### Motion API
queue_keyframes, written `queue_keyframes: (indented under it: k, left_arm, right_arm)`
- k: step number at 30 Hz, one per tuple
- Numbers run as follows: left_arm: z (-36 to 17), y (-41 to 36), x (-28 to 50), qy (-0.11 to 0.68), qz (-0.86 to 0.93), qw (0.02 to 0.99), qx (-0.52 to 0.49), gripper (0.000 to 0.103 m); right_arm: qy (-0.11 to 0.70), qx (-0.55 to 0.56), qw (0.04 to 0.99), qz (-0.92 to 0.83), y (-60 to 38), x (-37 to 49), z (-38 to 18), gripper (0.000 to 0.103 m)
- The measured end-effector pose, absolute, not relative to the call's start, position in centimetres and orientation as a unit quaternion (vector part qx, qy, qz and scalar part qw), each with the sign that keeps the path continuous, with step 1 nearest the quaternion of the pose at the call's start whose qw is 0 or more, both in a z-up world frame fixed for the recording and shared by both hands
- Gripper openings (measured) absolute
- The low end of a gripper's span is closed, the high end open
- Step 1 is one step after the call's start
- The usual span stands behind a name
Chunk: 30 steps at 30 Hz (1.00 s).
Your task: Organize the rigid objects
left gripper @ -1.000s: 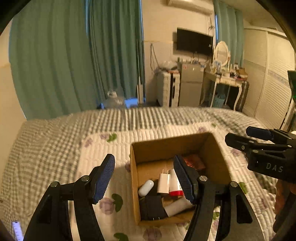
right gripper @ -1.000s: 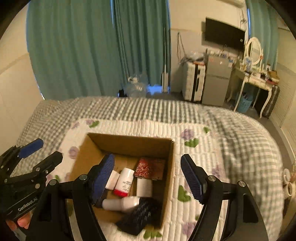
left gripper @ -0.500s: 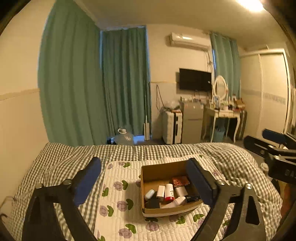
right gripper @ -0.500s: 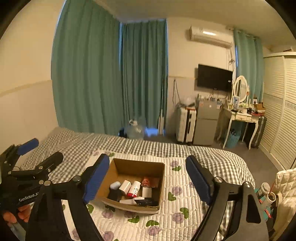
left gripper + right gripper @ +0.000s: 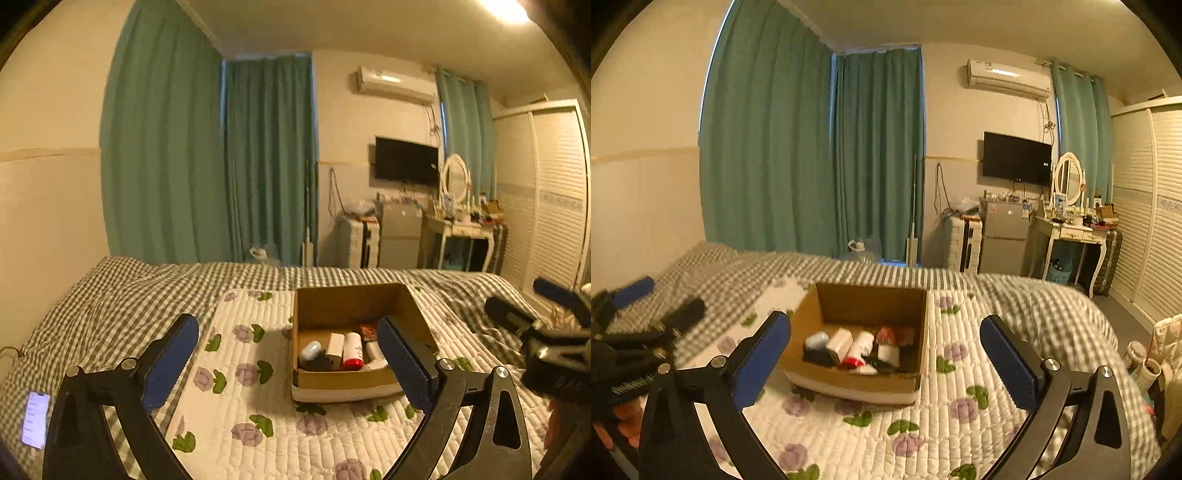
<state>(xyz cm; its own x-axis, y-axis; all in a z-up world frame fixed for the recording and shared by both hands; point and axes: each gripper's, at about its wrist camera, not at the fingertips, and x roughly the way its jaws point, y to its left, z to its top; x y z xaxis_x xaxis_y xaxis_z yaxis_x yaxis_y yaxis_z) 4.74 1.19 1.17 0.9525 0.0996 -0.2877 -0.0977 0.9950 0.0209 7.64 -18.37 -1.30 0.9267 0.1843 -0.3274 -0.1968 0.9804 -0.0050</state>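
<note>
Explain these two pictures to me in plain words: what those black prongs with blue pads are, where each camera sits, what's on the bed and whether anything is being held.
The prongs are hand-held grippers: a person carries one in each hand, and a wide-angle camera on each looks forward along its two fingers. One picture is from the left gripper, the other from the right gripper; each also catches the other gripper at its edge. Both have just been opening and hold nothing.

On the checked bedspread lies a white flowered quilt, and on it an open cardboard box. Inside are small items, among them a white bottle with a red end and a white block. A lit phone lies near the bed's edge. Behind the bed are green curtains.
</note>
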Motion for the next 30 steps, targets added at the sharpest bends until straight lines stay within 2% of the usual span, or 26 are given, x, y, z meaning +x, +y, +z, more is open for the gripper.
queue_keyframes:
  k: [11,30]
  left_arm:
    - [-1.7,0.9,5.2,0.173,0.045,0.984,0.011,0.099]
    - [-2.8,1.4,5.6,0.194,0.04,0.98,0.0,0.099]
  right_arm:
    - [0.197,0.001,0.977,0.086,-19.9,9.2,-5.0,0.103]
    - [0.199,-0.009,0.976,0.089,-19.4,8.8,-4.9,0.103]
